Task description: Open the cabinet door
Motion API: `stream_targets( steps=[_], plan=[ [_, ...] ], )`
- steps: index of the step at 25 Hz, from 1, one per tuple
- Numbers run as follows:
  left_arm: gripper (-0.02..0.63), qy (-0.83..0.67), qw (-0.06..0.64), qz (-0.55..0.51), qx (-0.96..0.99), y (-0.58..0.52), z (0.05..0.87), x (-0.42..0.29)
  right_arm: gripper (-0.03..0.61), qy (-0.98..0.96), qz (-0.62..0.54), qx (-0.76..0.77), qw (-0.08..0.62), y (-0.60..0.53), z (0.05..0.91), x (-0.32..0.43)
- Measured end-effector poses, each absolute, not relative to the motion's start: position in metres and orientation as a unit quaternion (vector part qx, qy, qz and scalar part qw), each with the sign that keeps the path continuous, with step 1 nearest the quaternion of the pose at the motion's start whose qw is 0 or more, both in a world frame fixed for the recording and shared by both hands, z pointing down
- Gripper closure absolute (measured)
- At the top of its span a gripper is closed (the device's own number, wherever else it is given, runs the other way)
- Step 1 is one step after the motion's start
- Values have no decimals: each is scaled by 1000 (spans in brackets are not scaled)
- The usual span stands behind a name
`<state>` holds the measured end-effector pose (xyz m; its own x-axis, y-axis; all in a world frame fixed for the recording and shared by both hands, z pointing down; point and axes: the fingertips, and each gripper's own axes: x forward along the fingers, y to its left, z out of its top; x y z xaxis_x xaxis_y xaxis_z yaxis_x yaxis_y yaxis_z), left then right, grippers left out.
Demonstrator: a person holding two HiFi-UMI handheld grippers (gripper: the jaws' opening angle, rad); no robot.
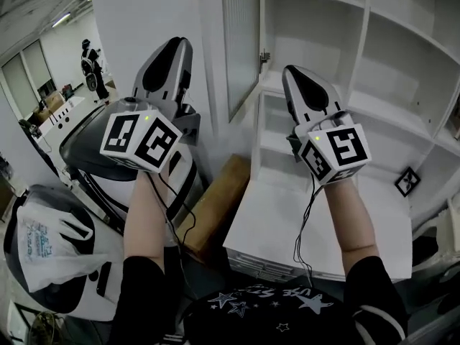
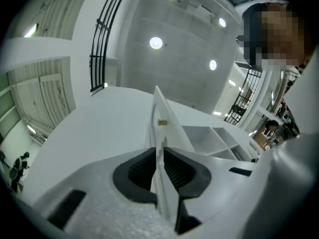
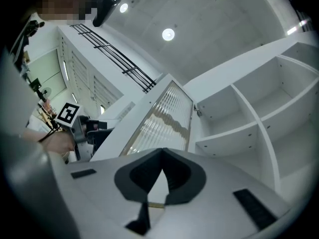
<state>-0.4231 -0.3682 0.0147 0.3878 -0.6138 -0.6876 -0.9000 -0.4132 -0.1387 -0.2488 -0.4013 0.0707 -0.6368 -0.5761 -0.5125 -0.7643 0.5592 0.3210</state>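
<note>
The cabinet door, a ribbed glass panel in a white frame, stands swung open from the white shelf cabinet. My left gripper points up to the left of the door and clear of it. In the left gripper view its pads are together with nothing between them, and the door's edge with a brass knob shows beyond. My right gripper points up in front of the open shelves, its jaws shut and empty. The door fills the space ahead of it in the right gripper view.
A cardboard box leans by the cabinet's low white counter. A rounded black-and-white machine and a white plastic bag sit at lower left. A person stands far back. A square marker lies on the counter.
</note>
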Motion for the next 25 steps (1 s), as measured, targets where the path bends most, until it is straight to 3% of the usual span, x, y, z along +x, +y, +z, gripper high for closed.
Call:
stream_targets(
  steps=[14,25],
  plan=[
    [563,605,245,192,-733,-318,127,-391,572,914,208,-306,165,-385,145,-227],
    [566,670,166,185,-700,-275,211,-347,572,941,161,-274,112,-357,221,-177]
  ],
)
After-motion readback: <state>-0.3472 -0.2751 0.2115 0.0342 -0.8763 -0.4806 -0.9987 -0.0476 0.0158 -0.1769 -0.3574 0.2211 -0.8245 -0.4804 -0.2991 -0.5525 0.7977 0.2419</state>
